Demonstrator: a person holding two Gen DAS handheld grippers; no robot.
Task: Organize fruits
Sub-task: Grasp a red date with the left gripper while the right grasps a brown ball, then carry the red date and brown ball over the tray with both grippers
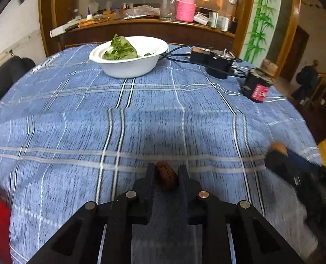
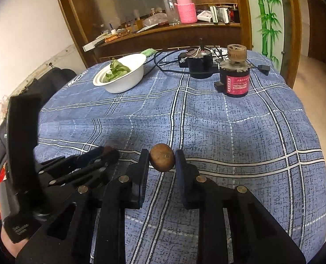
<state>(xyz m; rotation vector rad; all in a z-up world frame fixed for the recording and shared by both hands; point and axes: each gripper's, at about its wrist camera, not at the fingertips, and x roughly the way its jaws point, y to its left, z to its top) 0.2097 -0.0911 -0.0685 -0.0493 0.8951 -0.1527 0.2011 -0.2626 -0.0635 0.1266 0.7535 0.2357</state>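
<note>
While one blue plaid surface [image 2: 229,132] carries one white bowl [image 2: 121,77] of greens, two motors [image 2: 234,77] and two fruits, each hand-held gripper is clamped on one: left [image 1: 166,173] on a dark fruit [image 1: 166,177], right [image 2: 162,158] on a brown fruit [image 2: 162,157].

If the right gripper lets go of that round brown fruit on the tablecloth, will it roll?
Probably a little: the round brown fruit looks near-spherical, pinched by the right gripper. The tablecloth looks soft and textured, which should slow it. Its skin seems firm and matte, so likely not slippery.
</note>
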